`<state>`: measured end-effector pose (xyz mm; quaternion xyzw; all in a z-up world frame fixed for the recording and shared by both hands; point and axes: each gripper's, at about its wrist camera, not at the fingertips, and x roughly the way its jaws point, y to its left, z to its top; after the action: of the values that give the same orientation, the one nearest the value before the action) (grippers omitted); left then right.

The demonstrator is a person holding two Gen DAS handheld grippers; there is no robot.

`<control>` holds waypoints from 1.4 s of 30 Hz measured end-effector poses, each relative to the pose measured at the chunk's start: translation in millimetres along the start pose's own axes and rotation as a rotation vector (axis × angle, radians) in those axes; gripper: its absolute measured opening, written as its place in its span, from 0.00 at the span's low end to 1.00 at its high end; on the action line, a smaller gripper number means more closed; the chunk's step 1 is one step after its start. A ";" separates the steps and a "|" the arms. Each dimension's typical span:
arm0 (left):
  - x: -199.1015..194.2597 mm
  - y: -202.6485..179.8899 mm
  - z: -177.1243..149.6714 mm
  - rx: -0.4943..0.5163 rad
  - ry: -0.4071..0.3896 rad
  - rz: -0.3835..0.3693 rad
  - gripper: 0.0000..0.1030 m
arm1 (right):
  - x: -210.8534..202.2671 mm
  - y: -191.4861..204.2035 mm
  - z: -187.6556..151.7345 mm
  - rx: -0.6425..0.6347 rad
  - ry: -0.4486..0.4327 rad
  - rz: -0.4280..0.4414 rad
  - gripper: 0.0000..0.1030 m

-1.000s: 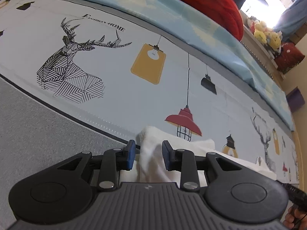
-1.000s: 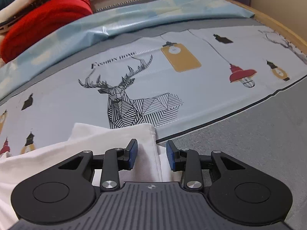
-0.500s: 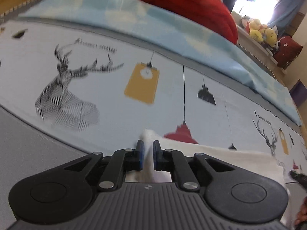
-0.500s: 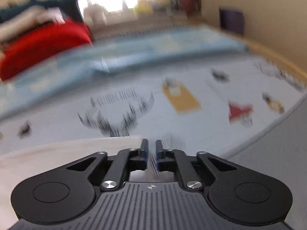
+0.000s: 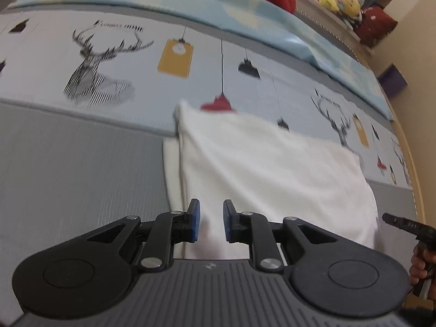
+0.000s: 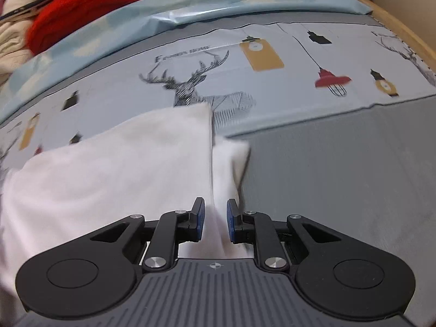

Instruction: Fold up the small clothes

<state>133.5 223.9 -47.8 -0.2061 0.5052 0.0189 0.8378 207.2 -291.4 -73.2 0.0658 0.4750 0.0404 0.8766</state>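
clear: grey mat [image 5: 81,169] left | blocked: red bundle [image 6: 90,2] far edge

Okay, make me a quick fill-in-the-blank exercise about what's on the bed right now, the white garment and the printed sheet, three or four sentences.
1. The garment being folded is ____ in colour.
2. The large animal printed on the sheet just beyond the garment is a ____.
3. The bulky pile at the far edge of the bed is bright ____.
4. The pads of the left gripper are ____ in colour.

Missing words: white; deer; red; blue
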 end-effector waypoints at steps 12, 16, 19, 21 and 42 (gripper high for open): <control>19.8 17.7 -69.9 -0.044 0.123 0.049 0.28 | -27.8 -22.3 -62.6 0.022 0.012 -0.019 0.36; 18.7 20.2 -70.2 -0.058 0.114 0.032 0.28 | -13.1 -9.9 -73.4 -0.067 0.075 -0.037 0.36; 21.1 19.3 -67.4 -0.047 0.109 0.045 0.28 | -8.0 -5.7 -76.0 -0.103 0.086 -0.056 0.29; 22.9 18.6 -67.3 -0.033 0.115 0.047 0.26 | -7.2 -8.0 -76.6 -0.099 0.091 -0.056 0.00; -14.4 45.6 -82.8 0.026 0.071 0.009 0.18 | -54.7 -53.1 -71.1 0.028 0.002 -0.011 0.10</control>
<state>46.1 237.9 -83.9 -0.1935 0.5359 0.0088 0.8218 118.2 -345.7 -74.5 0.0753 0.4766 0.0291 0.8754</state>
